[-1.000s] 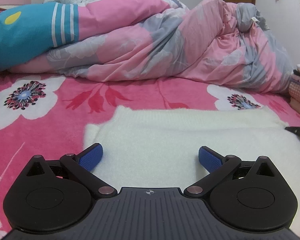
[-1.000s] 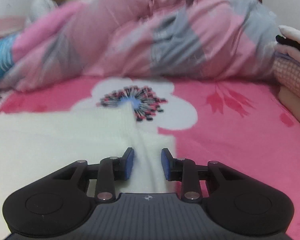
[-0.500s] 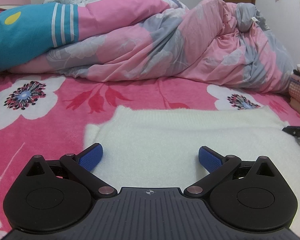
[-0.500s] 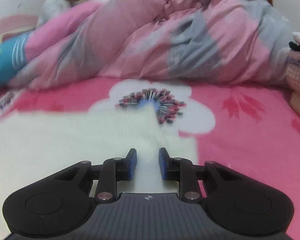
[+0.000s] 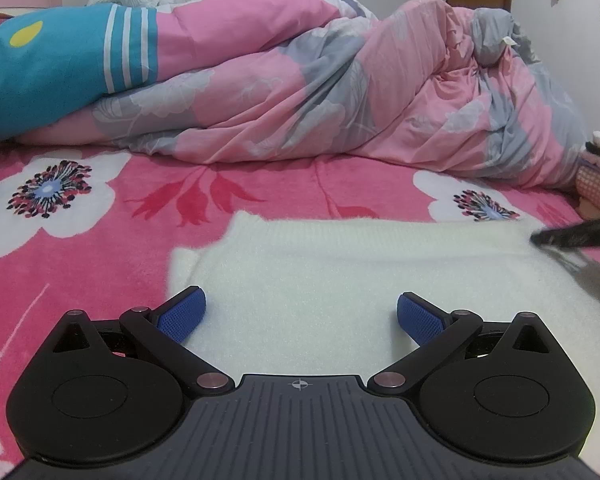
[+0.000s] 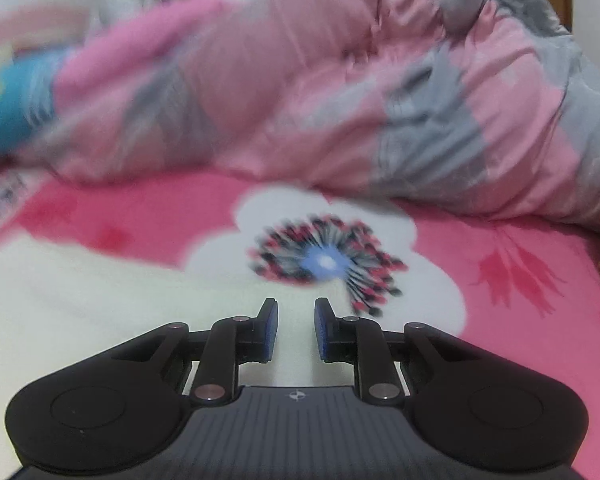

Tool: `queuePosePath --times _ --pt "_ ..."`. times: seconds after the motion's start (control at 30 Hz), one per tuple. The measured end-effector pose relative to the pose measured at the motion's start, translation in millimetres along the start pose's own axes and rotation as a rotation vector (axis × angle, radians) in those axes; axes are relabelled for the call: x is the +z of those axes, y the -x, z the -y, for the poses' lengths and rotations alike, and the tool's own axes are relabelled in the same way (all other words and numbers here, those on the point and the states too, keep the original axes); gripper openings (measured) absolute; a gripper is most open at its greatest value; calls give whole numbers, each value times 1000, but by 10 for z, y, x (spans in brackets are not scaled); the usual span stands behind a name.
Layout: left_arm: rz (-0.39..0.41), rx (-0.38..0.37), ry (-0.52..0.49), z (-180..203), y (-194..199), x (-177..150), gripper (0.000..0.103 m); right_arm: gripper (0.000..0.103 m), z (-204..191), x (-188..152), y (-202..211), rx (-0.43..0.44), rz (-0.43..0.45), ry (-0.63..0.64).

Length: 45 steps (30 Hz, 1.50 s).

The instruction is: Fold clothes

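Both views sit low on the bed (image 5: 260, 184), each looking forward and somewhat downward along its own gripper's fingers toward the heaped pink-and-grey quilt (image 5: 380, 92) at the far edge. The left wrist view, sharp, looks from close above the white garment (image 5: 340, 272) near the bed's near edge, taking in its whole width. The right wrist view, blurred, looks from over the garment's right edge. They share the quilt, the teal pillow (image 5: 40, 72) at far left, and the flower print (image 6: 324, 260) beyond the garment's right corner.
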State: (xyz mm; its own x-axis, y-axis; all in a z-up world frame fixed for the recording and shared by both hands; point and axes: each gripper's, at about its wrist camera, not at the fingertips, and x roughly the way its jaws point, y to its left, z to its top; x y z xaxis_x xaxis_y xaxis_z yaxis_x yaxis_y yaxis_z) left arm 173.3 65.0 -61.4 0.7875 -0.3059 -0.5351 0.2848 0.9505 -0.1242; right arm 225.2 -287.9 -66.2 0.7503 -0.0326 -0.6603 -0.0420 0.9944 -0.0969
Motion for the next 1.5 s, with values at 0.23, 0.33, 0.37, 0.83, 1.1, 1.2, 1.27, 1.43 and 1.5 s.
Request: queuePosePath --times 0.23,0.33,0.37,0.83,1.1,1.2,1.27,1.43,1.5 --pt "-2 -1 3 -2 2 3 103 15 158 27 77 26 11 -162" --pt "-2 -1 2 -4 1 3 103 17 100 117 126 20 46 -141" --pt "-2 -1 2 -6 0 4 103 17 90 126 60 -3 20 -133" --pt "-2 -3 6 -7 -5 6 103 26 -691 249 95 213 59 3" --pt "-4 -2 5 -16 0 -3 103 28 -1057 426 110 257 37 69" --pt "-4 -5 9 -18 1 2 103 29 -1226 448 24 323 24 59" --pt "-4 -7 11 -20 2 6 103 32 -1297 376 -177 299 -27 53" --pt "-6 -11 18 -29 -4 17 103 33 -1247 386 -37 257 -39 -20" --pt "-7 -13 20 -33 -7 21 103 33 -1224 334 249 261 27 -29"
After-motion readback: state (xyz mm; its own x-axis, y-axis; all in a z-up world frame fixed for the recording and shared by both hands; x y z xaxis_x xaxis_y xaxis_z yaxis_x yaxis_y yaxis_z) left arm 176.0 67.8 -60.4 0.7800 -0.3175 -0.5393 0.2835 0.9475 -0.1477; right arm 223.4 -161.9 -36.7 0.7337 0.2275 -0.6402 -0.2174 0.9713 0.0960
